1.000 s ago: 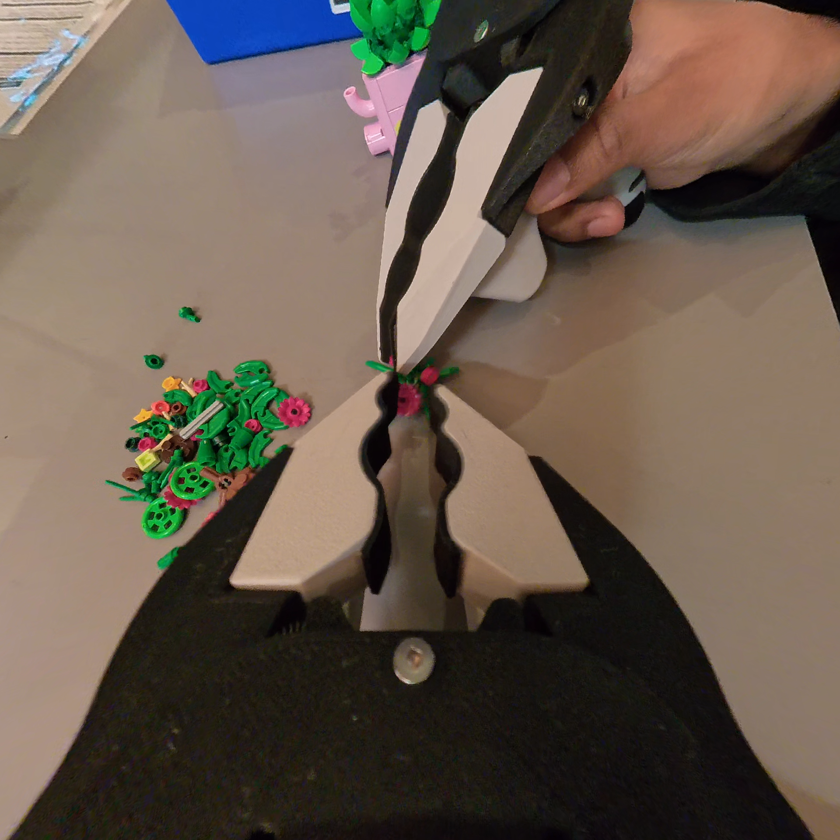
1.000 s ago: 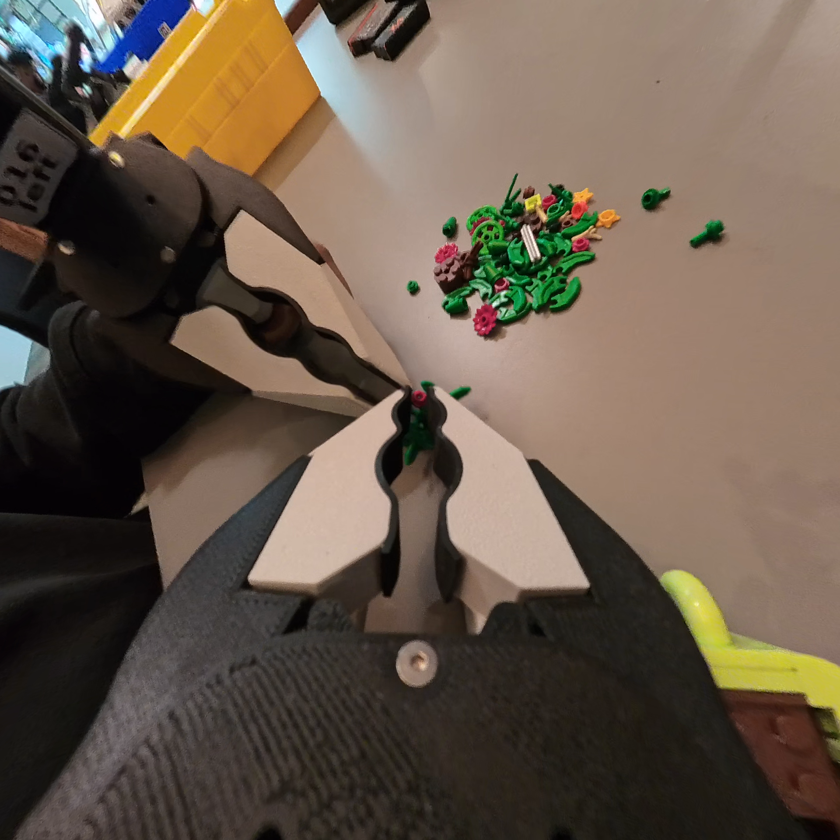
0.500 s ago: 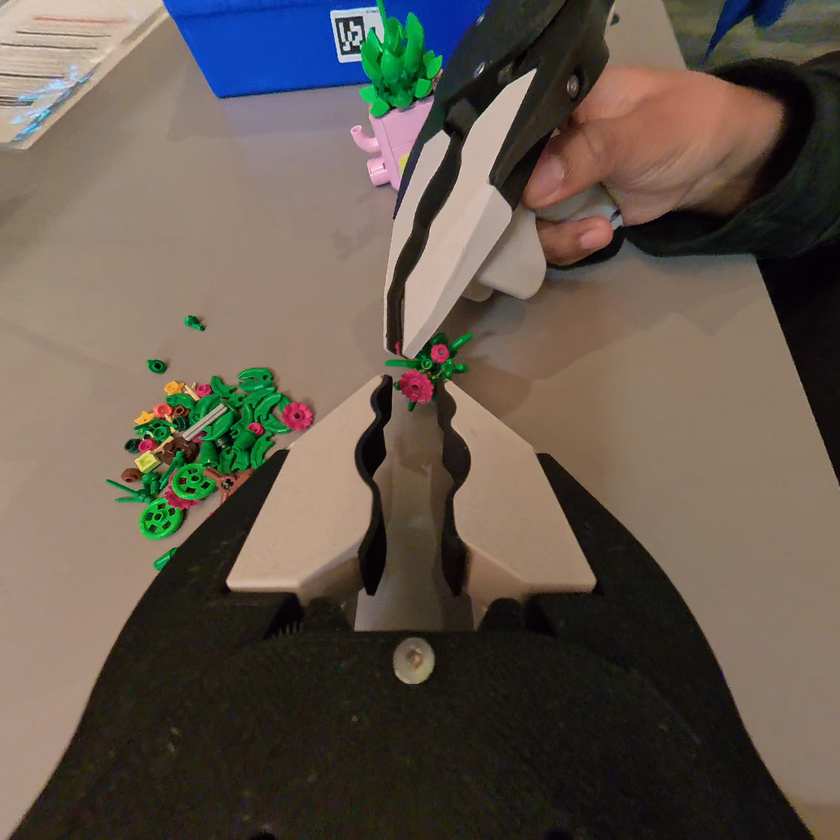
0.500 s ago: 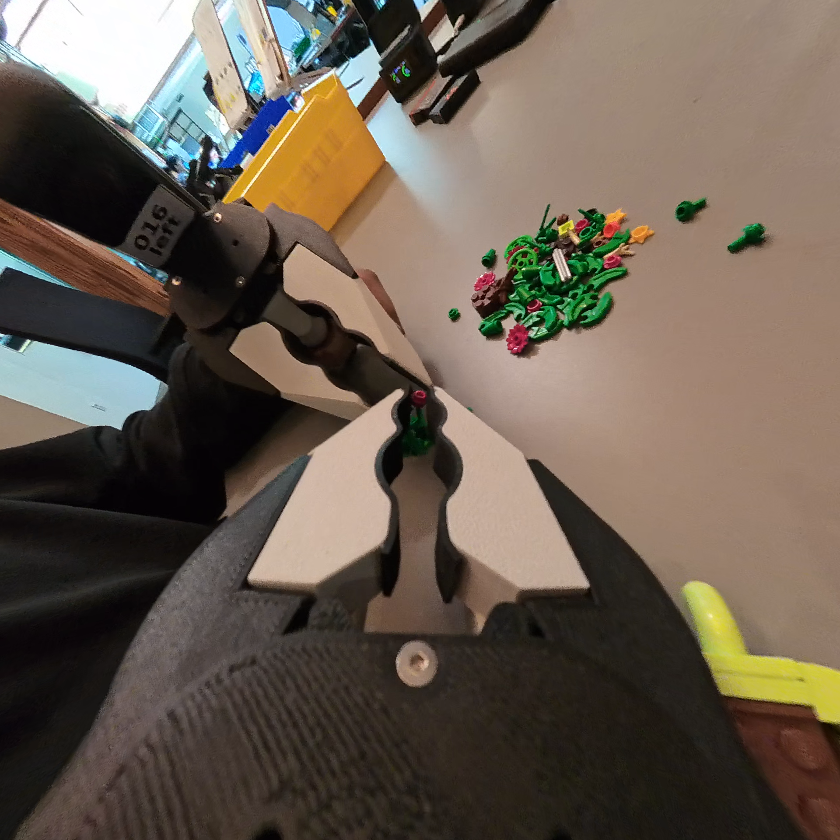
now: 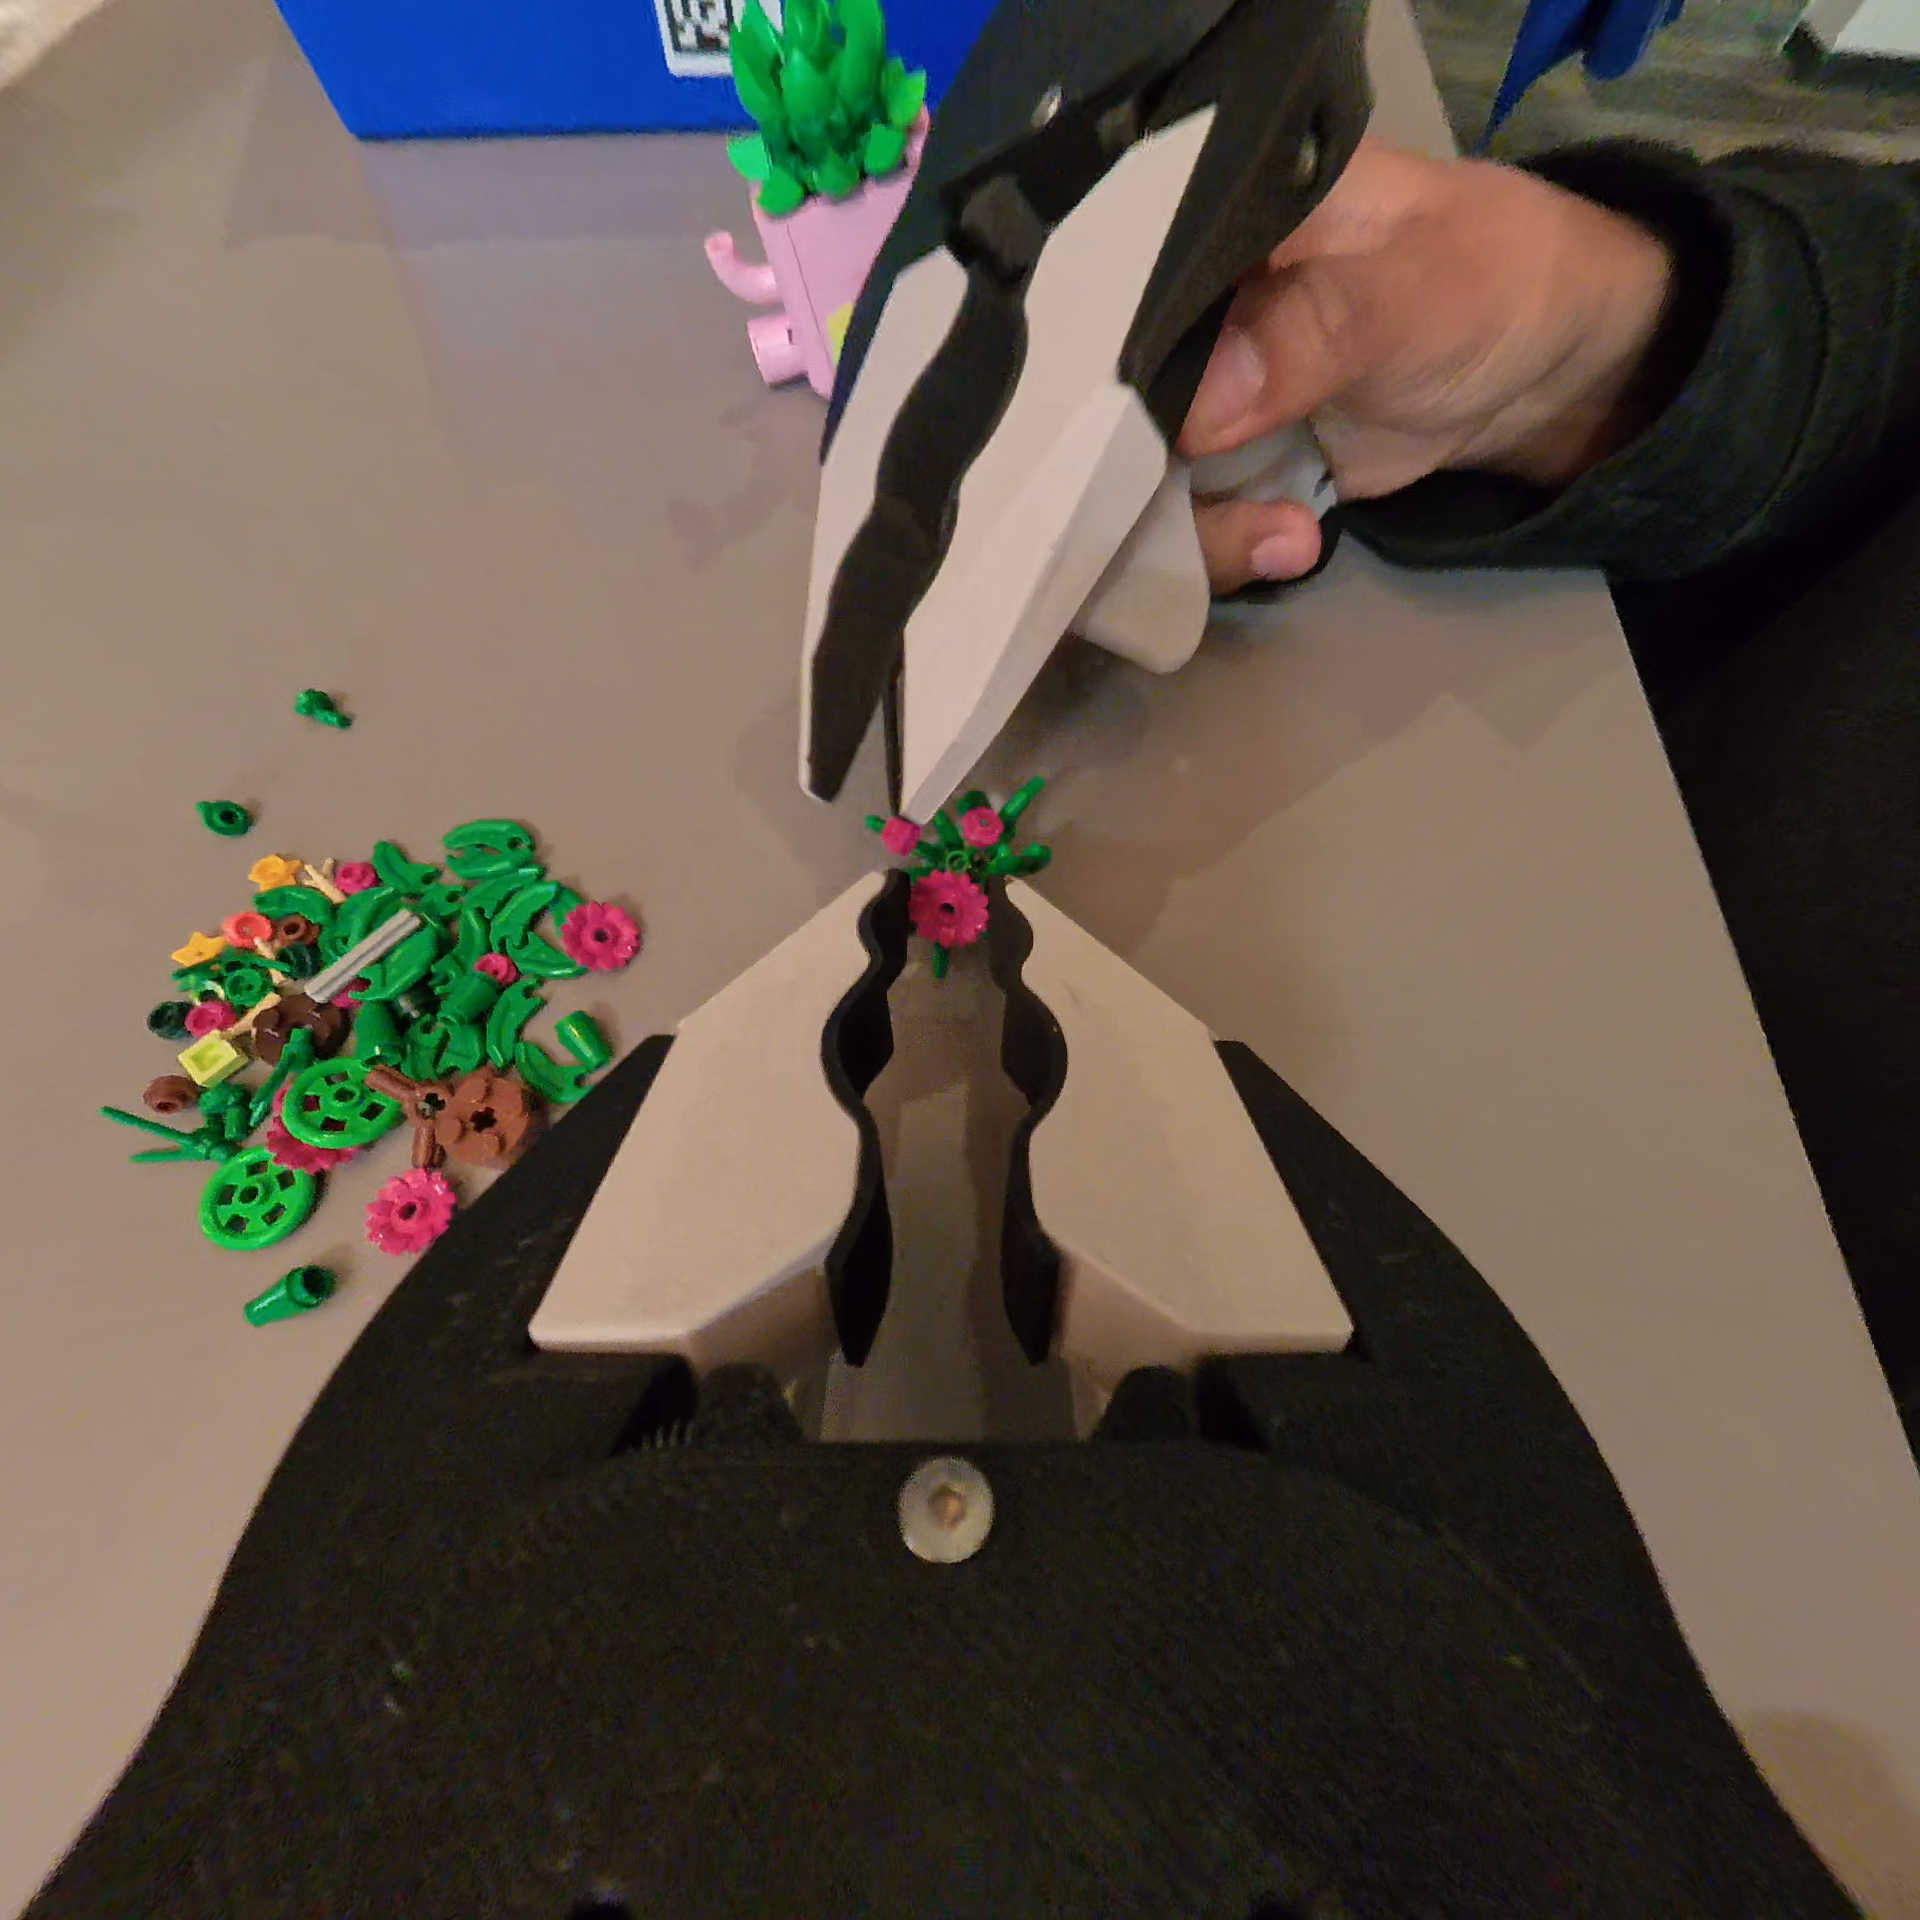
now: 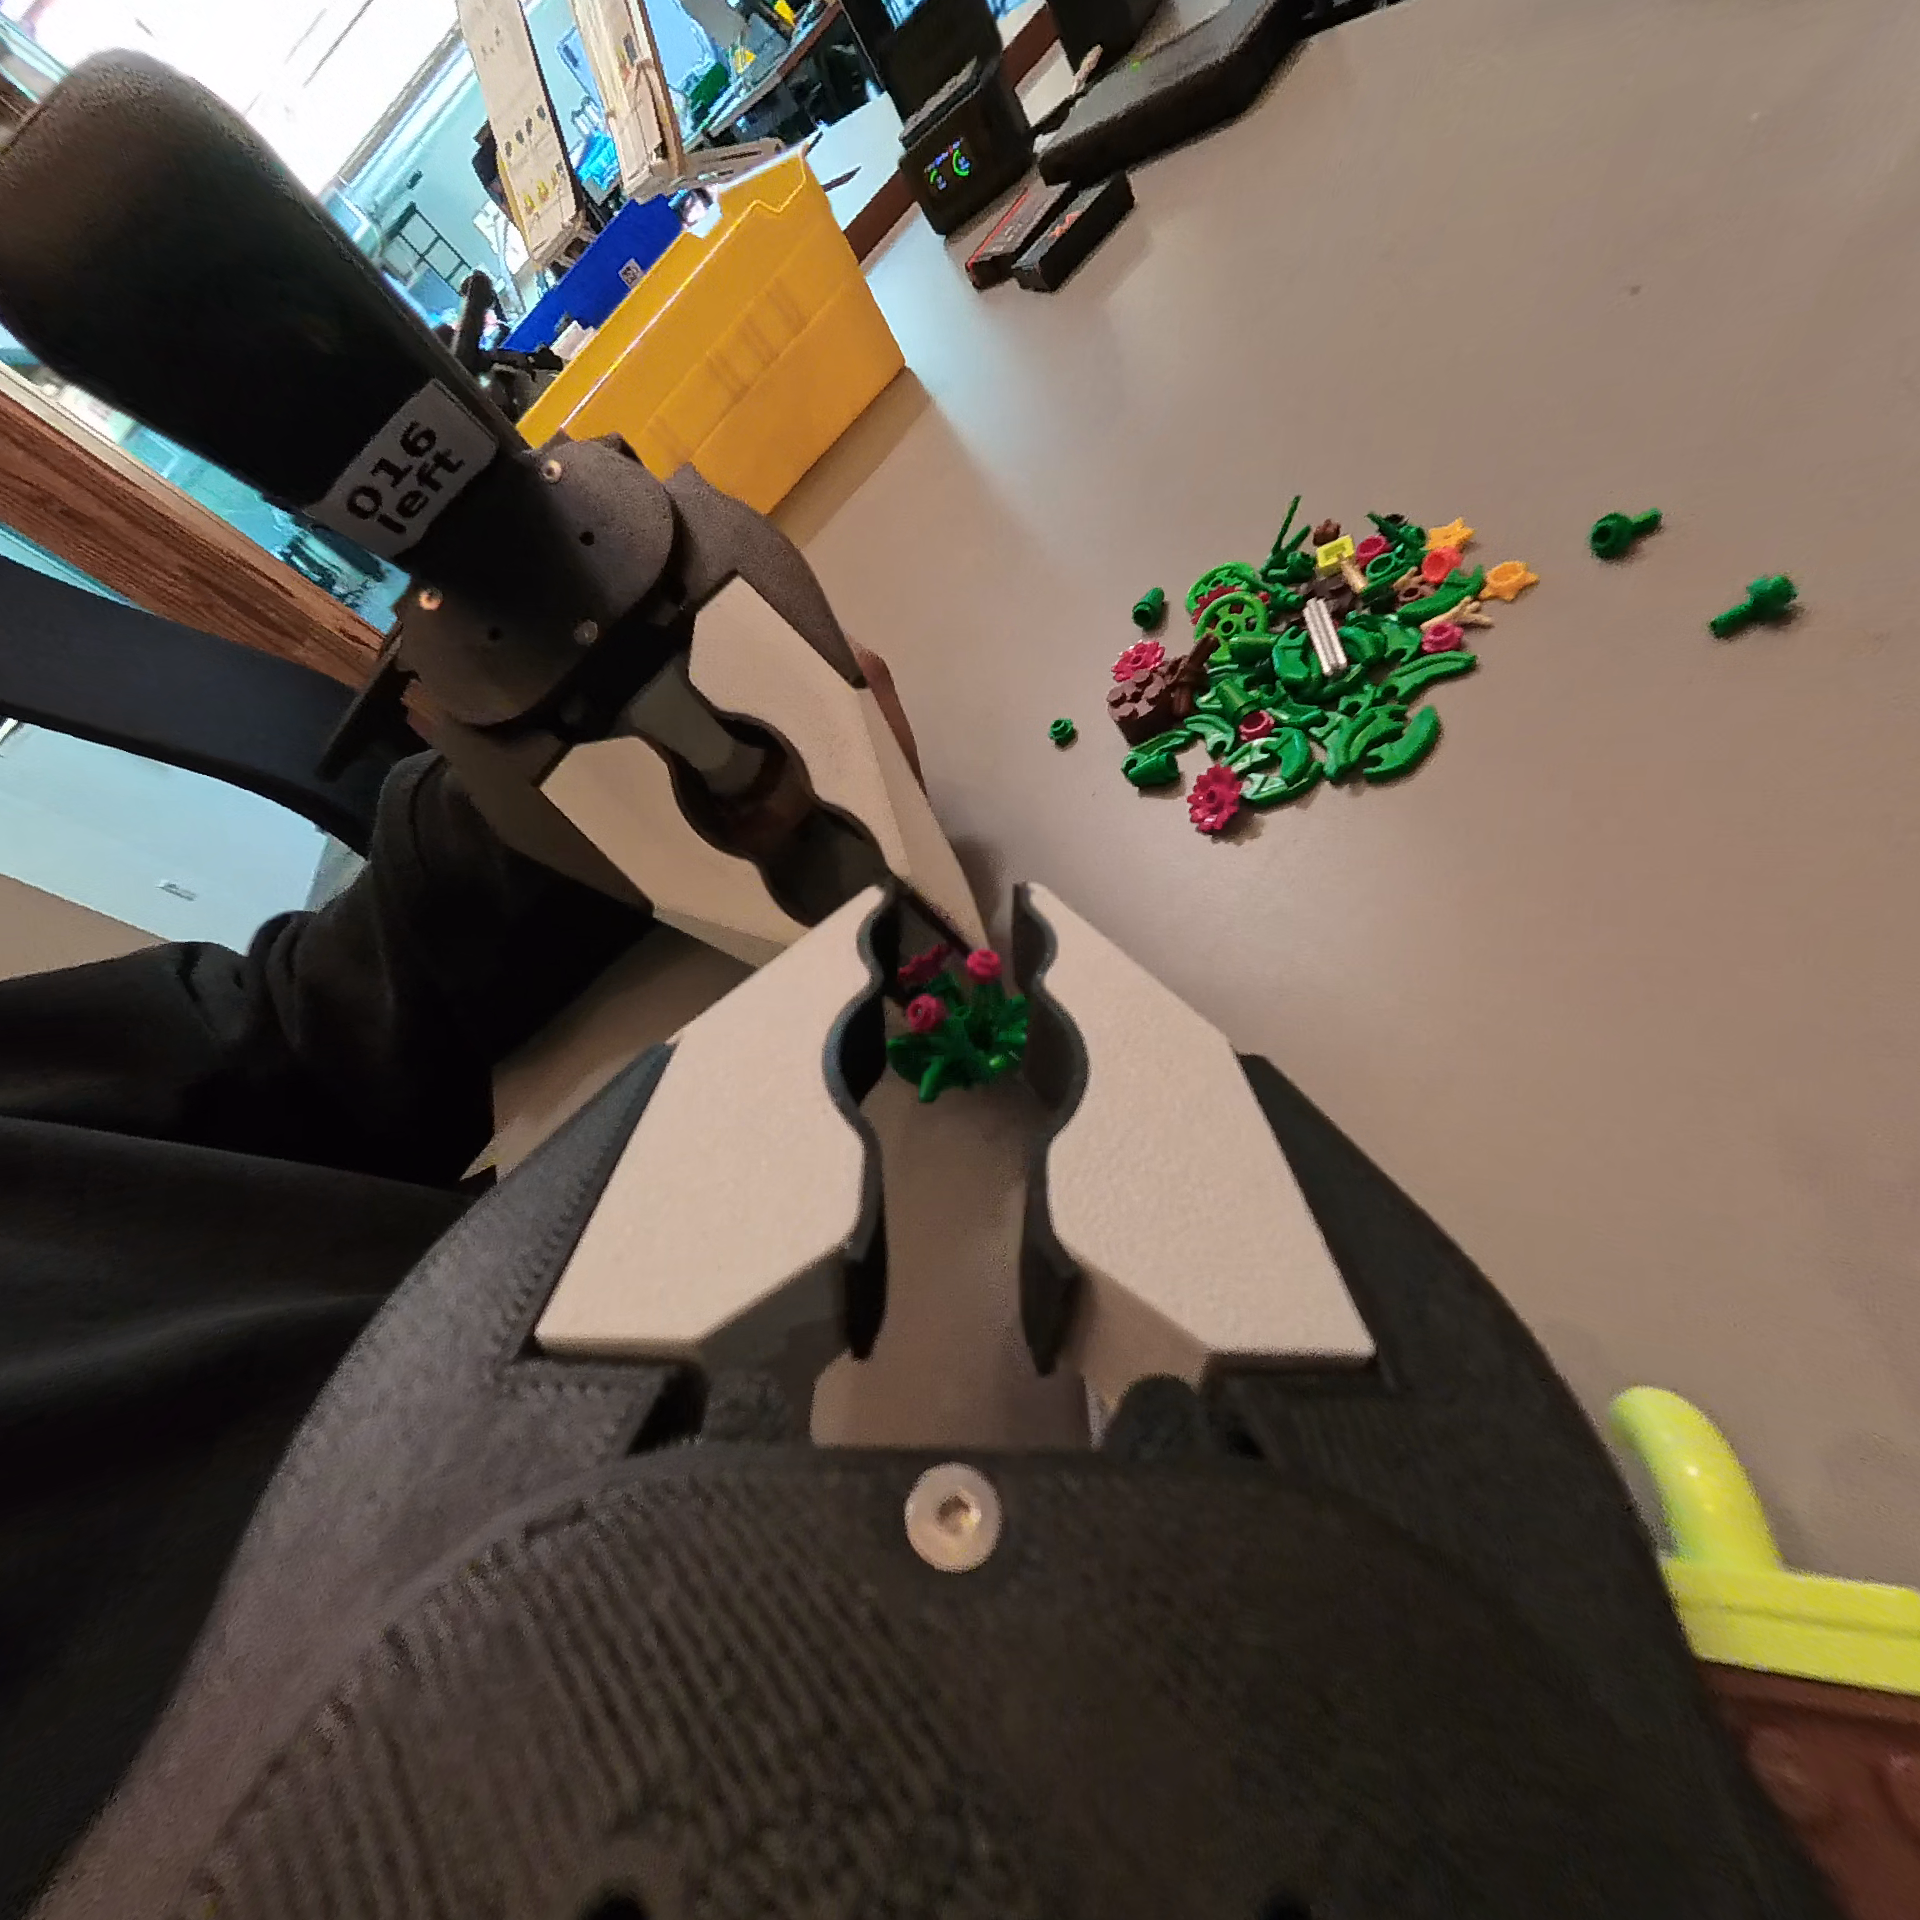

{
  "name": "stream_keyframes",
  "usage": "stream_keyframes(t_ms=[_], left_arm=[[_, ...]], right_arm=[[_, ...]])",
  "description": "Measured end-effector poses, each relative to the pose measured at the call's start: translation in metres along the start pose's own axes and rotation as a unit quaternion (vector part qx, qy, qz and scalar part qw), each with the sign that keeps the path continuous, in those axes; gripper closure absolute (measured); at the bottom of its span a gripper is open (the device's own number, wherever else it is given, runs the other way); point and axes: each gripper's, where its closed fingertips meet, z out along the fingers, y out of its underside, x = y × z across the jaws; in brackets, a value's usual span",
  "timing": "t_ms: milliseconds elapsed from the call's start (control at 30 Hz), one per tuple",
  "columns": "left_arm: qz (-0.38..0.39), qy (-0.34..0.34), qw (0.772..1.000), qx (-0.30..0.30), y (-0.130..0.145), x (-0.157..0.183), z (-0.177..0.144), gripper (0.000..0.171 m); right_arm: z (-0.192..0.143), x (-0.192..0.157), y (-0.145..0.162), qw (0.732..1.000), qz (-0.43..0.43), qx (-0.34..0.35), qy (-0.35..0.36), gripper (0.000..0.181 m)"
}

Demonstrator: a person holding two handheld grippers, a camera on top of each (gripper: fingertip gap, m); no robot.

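Note:
A small toy flower sprig [image 5: 948,909], green leaves with magenta blossoms, sits between the tips of my left gripper [image 5: 948,885], which pinch its big blossom. My right gripper [image 5: 868,800], held by a hand [image 5: 1455,332], comes down from above with its tips parted just over the sprig. In the right wrist view the sprig [image 6: 961,1039] lies in the gap of the open right gripper [image 6: 951,904] without being squeezed. The left gripper [image 6: 945,935] reaches in from the left there. A pile of loose toy plant pieces [image 5: 395,997] lies on the grey table to the left; it also shows in the right wrist view [image 6: 1309,665].
A pink toy pot with a green plant [image 5: 821,239] and a blue bin [image 5: 499,62] stand at the back. A yellow bin [image 6: 727,343] and black devices [image 6: 997,135] sit farther off. A yellow-green and brown toy piece [image 6: 1745,1579] is near the right gripper. The table edge [image 5: 1662,727] runs along the right. The grippers are tip to tip, or close to it.
The right gripper's fingers were shut on the sprig and have now opened around it. The left gripper has closed in so the big blossom sits between its tips.

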Motion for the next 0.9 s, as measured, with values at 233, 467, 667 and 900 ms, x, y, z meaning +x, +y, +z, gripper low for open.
stream_keyframes(t_ms=[233, 467, 667, 900], left_arm=[[0.013, -0.022, 0.999, -0.039, 0.013, -0.005, 0.002, 0.161], [0.013, -0.039, 0.998, -0.043, 0.016, -0.013, -0.001, 0.161], [0.019, -0.047, 0.998, -0.045, 0.016, -0.015, -0.001, 0.161], [0.039, -0.069, 0.996, -0.036, 0.012, -0.02, -0.002, 0.161]], right_arm=[[-0.005, 0.007, -0.004, 0.997, -0.054, 0.007, 0.049, 0.163], [0.003, 0.002, 0.011, 0.965, -0.23, -0.055, 0.11, 0.172], [0.009, 0.0, 0.019, 0.912, -0.364, -0.094, 0.167, 0.176], [0.013, 0.003, 0.029, 0.91, -0.363, -0.12, 0.162, 0.166]])
